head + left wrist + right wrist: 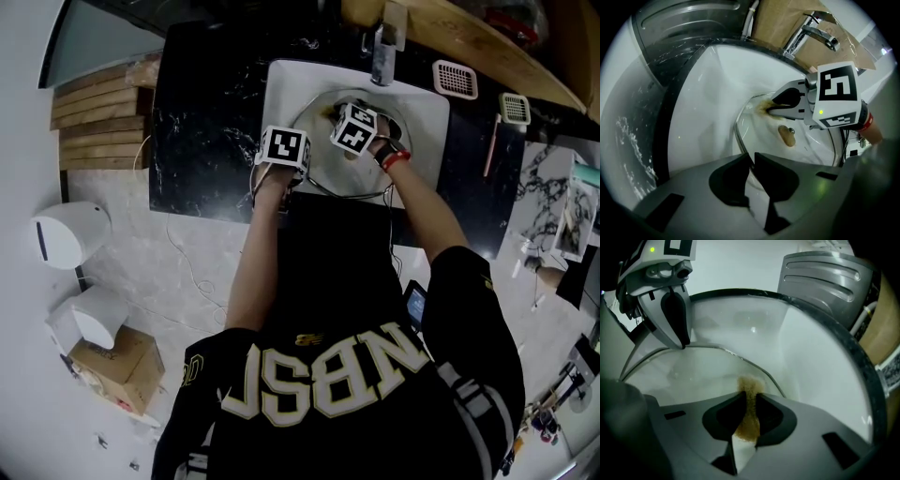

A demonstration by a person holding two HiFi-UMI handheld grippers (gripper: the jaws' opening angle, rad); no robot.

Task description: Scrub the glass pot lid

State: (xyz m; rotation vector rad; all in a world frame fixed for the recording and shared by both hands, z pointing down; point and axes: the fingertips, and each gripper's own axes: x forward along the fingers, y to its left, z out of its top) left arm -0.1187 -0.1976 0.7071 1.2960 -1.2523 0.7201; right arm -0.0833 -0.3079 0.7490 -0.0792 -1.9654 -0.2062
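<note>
The lid (323, 176) lies knob (786, 136) up in the white sink (281, 84), tilted against the basin wall. The left gripper (751, 158) has its jaws pinched nearly together on the lid's near rim, steadying it. The right gripper (749, 401) is clamped on a brown sponge (750, 392), whose tip presses on the glass by the far rim.

So scrubbing looks under way, not finished. A brownish smear sits where the sponge meets the glass; I see no suds, and no water runs from the faucet (382, 52). Most of the glass, the underside and a rinse seem left to do.
</note>
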